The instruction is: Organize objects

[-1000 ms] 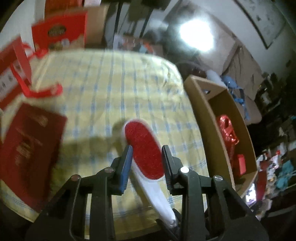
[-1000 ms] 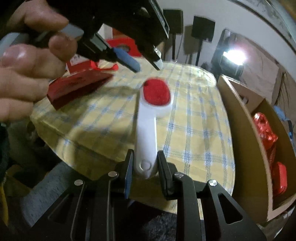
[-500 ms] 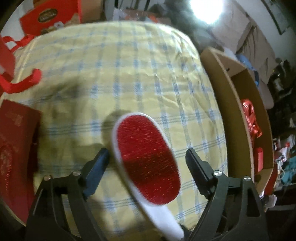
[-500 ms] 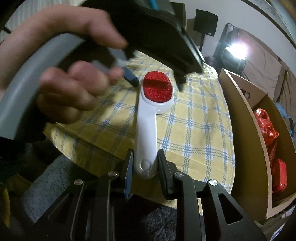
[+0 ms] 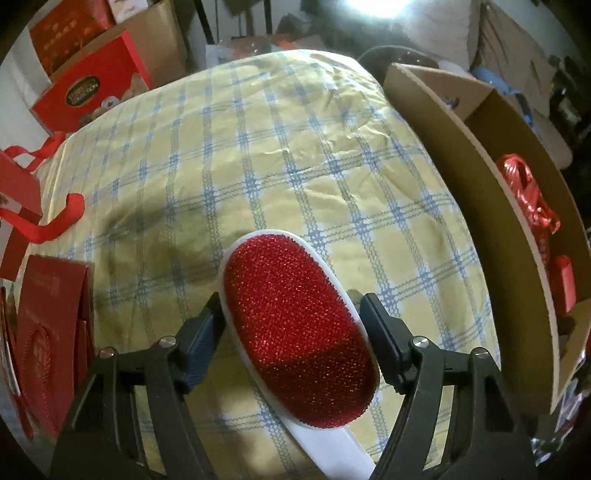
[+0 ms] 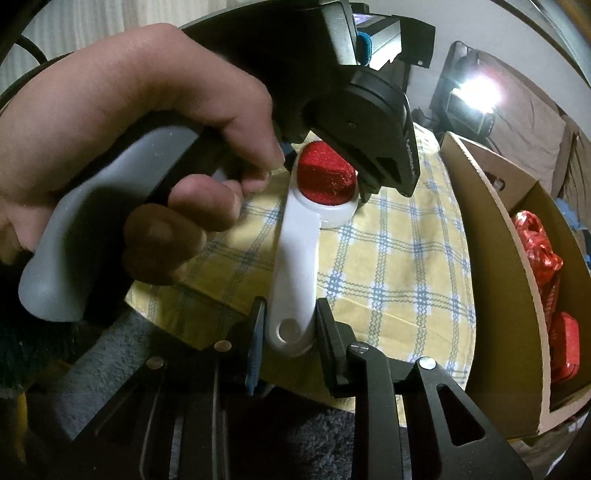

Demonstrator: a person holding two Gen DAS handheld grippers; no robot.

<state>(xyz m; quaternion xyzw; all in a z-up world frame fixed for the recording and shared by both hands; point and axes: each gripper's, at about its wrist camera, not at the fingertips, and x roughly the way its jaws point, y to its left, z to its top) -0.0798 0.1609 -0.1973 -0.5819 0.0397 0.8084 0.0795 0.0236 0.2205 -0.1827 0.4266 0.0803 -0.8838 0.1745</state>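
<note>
Right gripper (image 6: 290,325) clamped on brush (image 5: 299,332) handle; left gripper (image 5: 291,328) closing around red head, left pad touching, right pad apart; above cloth (image 5: 258,147) near edge.

Both views are dim and warm-toned, lit mainly by one harsh white lamp (image 6: 476,88) at the far side of the room, which blows out into glare at the top of the left wrist view (image 5: 376,5). The fisheye lens bends straight edges near the borders, and black vignetting fills the corners. On the yellow cloth with blue checks (image 5: 295,158) a soft grey shadow lies left of centre. The lower part of the red bristled oval brush head (image 5: 295,325) sits in darker shade. In the right wrist view the near person's hand (image 6: 122,155) is large, soft and slightly blurred.
</note>
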